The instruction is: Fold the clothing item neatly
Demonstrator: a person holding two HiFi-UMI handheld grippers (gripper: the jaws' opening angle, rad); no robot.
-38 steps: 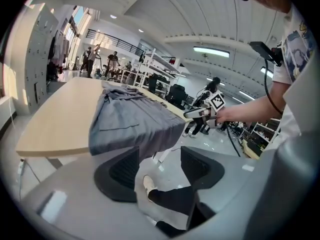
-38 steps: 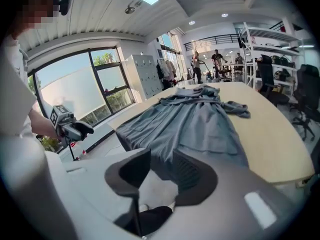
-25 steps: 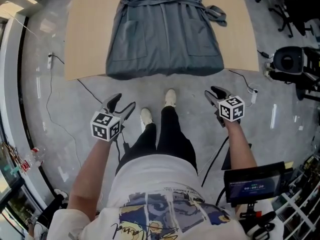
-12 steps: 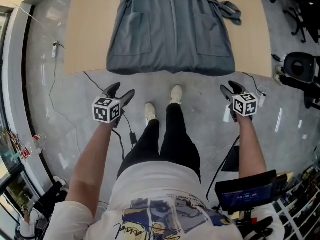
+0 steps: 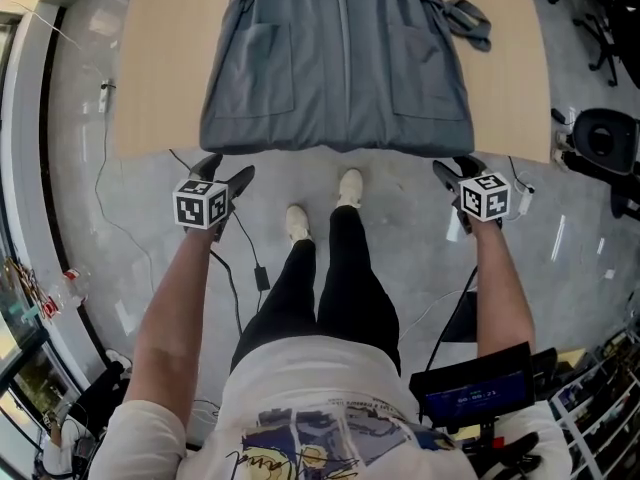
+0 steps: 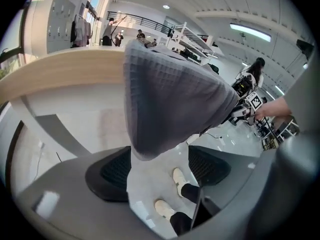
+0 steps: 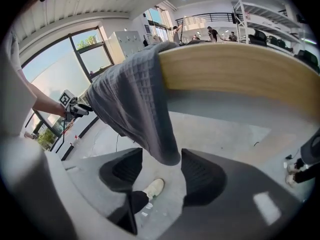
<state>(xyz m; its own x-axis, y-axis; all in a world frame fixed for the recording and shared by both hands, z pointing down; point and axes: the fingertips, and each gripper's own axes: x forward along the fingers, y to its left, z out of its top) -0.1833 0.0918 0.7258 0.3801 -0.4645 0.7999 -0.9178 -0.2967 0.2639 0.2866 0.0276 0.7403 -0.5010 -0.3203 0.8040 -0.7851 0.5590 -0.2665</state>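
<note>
Grey robe (image 5: 337, 63) flat on counter (image 5: 150, 98), hem overhanging near edge. Left gripper (image 5: 226, 171) & right gripper (image 5: 457, 167): fingers wide, just opened further, hem corners between, not pinched yet. Risk: shallow bite, losing corner mid-fold; uneven L/R lift, skewing crease.

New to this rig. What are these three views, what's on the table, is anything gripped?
No robot: a person holds a two-jaw gripper in each hand. The head view looks steeply down from a camera on the person's head: left gripper and right gripper hover near the edge of a light wooden table. On it lies a grey waffle-textured garment with two pockets and a tie belt, hem hanging over the near edge. The other two views come from cameras riding on each gripper, looking along its jaws. Both pairs of jaws have just been opening and stand apart; a hem corner hangs in each gap, unclamped. Nothing is held.
</note>
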